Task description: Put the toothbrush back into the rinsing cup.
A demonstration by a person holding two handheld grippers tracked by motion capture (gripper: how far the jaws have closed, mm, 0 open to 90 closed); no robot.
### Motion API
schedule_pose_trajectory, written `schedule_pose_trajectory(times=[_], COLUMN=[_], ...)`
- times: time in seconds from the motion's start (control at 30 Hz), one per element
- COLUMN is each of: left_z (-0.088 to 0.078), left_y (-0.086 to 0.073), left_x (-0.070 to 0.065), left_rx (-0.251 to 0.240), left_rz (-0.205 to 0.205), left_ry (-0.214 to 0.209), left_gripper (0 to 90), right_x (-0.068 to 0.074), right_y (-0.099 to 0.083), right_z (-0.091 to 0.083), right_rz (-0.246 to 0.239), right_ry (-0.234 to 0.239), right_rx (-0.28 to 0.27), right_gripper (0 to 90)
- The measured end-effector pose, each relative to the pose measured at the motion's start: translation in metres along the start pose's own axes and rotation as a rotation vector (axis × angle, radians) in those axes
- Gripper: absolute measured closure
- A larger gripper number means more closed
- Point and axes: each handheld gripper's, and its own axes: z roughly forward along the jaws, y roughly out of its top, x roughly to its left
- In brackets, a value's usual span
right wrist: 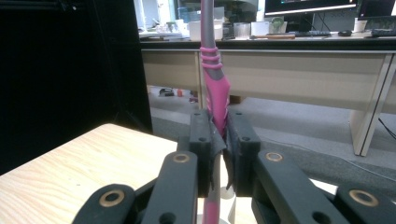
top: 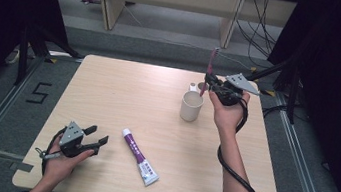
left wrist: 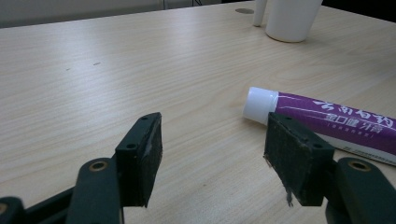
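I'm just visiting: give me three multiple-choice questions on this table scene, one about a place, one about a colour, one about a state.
1. Where does the toothpaste tube lie?
A. inside the cup
B. flat on the table, near the left gripper
C. on the floor

2. What colour is the toothbrush handle?
A. pink and grey
B. green
C. yellow

3. How stand the left gripper jaws?
A. shut on the tube
B. shut on nothing
C. open, holding nothing

Answers: 1 B, it rests on the table beside that gripper; 2 A, seen between the right gripper jaws; 3 C, bare wood shows between them.
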Motion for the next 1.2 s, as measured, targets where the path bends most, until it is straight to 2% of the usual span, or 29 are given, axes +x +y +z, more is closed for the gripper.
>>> schedule_pose_trajectory(times=[0.17, 0.23, 0.3, 0.43, 0.57, 0.63, 0.73, 1.2], left_z=[0.000, 0.000, 0.000, 0.000, 0.000, 0.000, 0.000, 0.000], left_y=[0.000, 0.000, 0.000, 0.000, 0.000, 0.000, 0.000, 0.000], left_x=[0.000, 0.000, 0.000, 0.000, 0.000, 0.000, 0.000, 0.000], left_rx=[-0.001, 0.000, 0.000, 0.000, -0.001, -0.001, -0.002, -0.002], left_rz=[0.001, 0.001, 0.001, 0.001, 0.001, 0.001, -0.001, -0.005], left_ry=[0.000, -0.001, -0.001, -0.001, -0.002, -0.002, -0.003, -0.005], left_gripper=[36.8, 36.7, 36.7, 36.8, 36.8, 36.8, 36.7, 36.7], right_x=[-0.001, 0.000, -0.002, -0.001, -0.003, -0.002, -0.003, -0.008], right_y=[0.000, 0.000, 0.000, 0.000, -0.001, -0.002, -0.002, -0.001], right_z=[0.003, 0.004, 0.006, 0.008, 0.011, 0.014, 0.016, 0.026], right_rz=[-0.002, 0.015, -0.007, 0.015, -0.001, 0.010, 0.008, 0.009], right_ry=[-0.010, -0.008, -0.013, -0.025, -0.019, -0.013, -0.028, -0.033], right_rx=[0.008, 0.009, 0.005, 0.013, 0.008, 0.018, 0.015, 0.025], right_gripper=[82.7, 82.8, 82.7, 82.7, 82.7, 82.7, 82.6, 82.3])
